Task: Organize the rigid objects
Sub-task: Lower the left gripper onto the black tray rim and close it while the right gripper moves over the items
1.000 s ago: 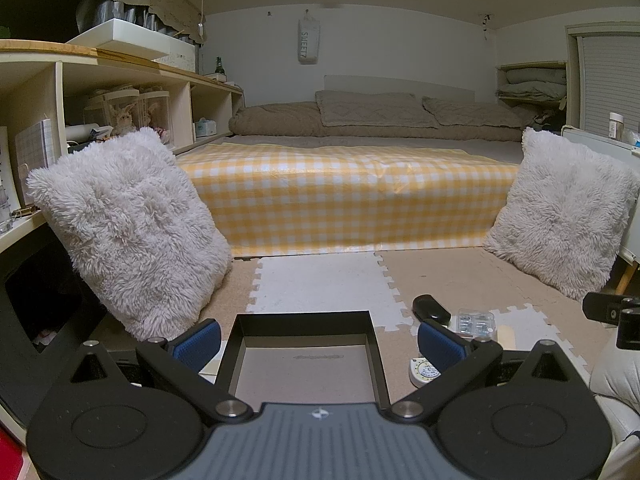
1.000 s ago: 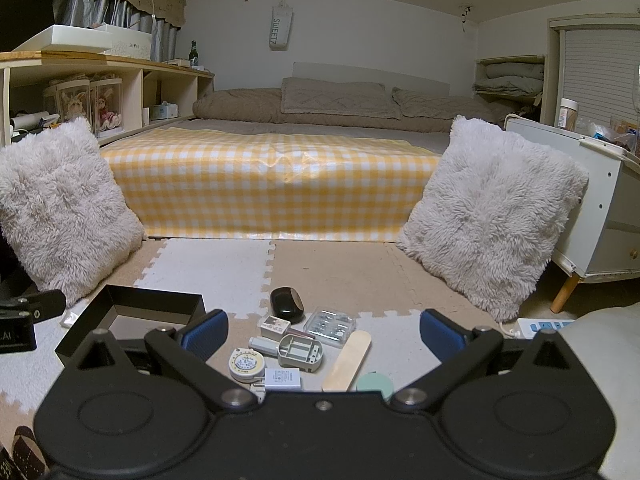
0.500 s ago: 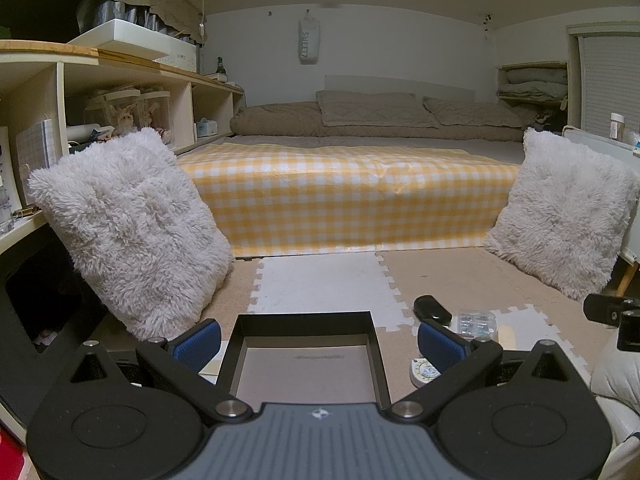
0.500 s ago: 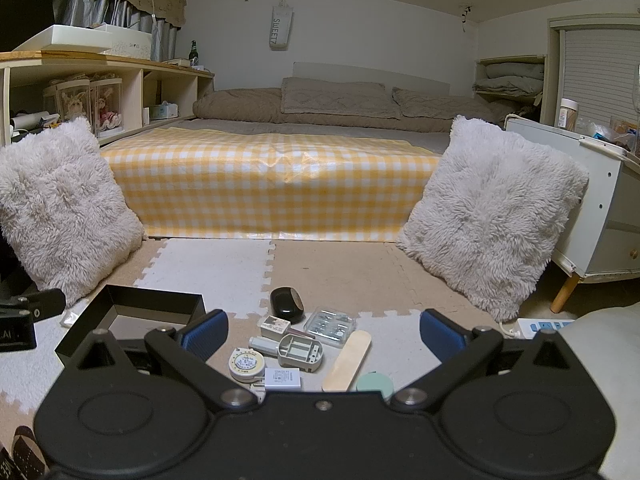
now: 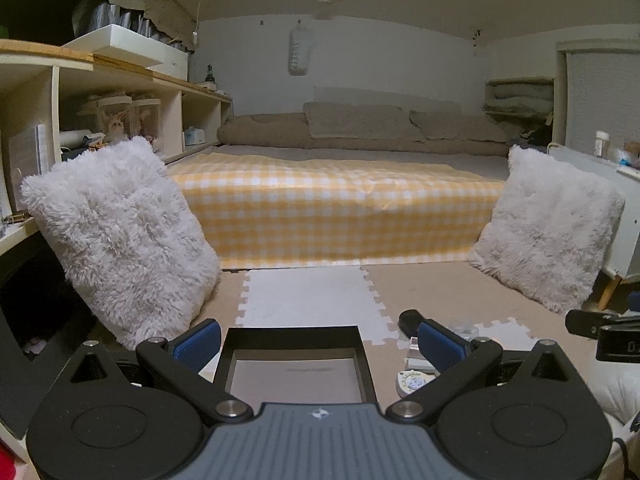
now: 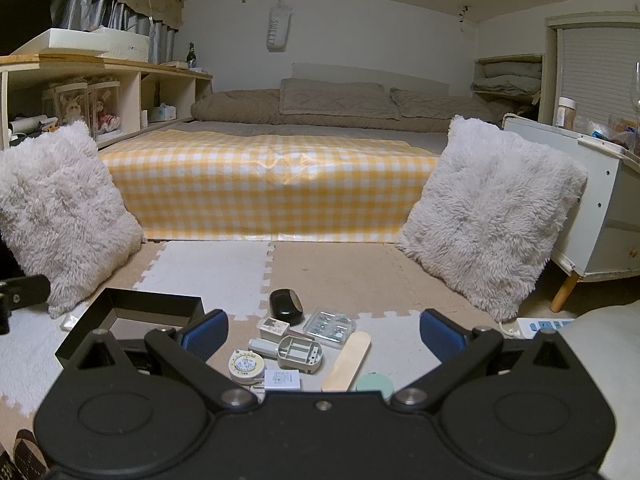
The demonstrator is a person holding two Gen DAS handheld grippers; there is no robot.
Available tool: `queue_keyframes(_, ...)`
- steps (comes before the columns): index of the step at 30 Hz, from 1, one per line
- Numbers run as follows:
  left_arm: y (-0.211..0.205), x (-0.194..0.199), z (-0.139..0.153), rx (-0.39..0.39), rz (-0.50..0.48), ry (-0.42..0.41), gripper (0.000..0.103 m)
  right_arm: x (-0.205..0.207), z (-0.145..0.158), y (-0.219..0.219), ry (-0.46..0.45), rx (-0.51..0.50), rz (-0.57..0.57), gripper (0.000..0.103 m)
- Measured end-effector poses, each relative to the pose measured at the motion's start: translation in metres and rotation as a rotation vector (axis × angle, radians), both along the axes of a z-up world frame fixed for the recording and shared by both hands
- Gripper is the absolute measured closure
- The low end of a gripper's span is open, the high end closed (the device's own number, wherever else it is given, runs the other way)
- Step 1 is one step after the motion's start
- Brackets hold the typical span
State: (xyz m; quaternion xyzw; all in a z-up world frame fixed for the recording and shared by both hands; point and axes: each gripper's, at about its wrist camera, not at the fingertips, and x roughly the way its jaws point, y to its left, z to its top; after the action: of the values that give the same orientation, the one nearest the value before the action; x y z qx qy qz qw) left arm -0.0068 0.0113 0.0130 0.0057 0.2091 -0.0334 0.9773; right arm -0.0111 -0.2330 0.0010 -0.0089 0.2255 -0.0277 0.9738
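An empty black box [image 5: 294, 364] [image 6: 132, 320] lies on the foam floor mat. My left gripper [image 5: 319, 346] hangs open over it, blue pads on either side. Right of the box lies a cluster of small items: a black oval case [image 6: 285, 306], a clear plastic case [image 6: 330, 323], a grey battery holder [image 6: 300, 354], a round white dial [image 6: 246, 366] [image 5: 414, 382], a small white card [image 6: 282, 380], a wooden stick [image 6: 347, 361] and a mint-green disc [image 6: 374, 386]. My right gripper [image 6: 323, 332] stands open above this cluster, holding nothing.
Two fluffy white cushions [image 6: 60, 216] [image 6: 492, 216] lean at the left and right. A bed with a yellow checked cover [image 6: 272, 192] fills the back. Shelves [image 5: 100, 120] run along the left wall, a white cabinet [image 6: 600, 216] stands at the right, with a power strip [image 6: 544, 325] below.
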Motion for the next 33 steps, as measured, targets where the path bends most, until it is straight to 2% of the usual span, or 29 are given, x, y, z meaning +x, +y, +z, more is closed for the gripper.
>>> queue_keyframes(9, 0.013, 0.011, 0.013, -0.030, 0.001, 0.006, 0.000, 0.009, 0.007, -0.006, 0.016, 0.043, 0.002, 0.000)
queue_keyframes(19, 0.027, 0.067, 0.039, 0.054, 0.086, -0.043, 0.000, 0.055, 0.017, -0.020, 0.011, 0.063, -0.021, 0.000)
queue_keyframes(26, 0.033, 0.129, 0.027, 0.109, 0.144, 0.054, 0.000, 0.111, 0.004, -0.040, 0.085, 0.104, -0.081, 0.000)
queue_keyframes(29, 0.035, 0.148, 0.014, 0.118, 0.149, 0.087, 0.000, 0.133, -0.009, -0.049, 0.149, 0.124, -0.106, 0.000)
queue_keyframes(33, 0.044, 0.173, -0.007, 0.109, 0.165, 0.169, 0.000, 0.163, -0.028, -0.067, 0.246, 0.180, -0.117, 0.000)
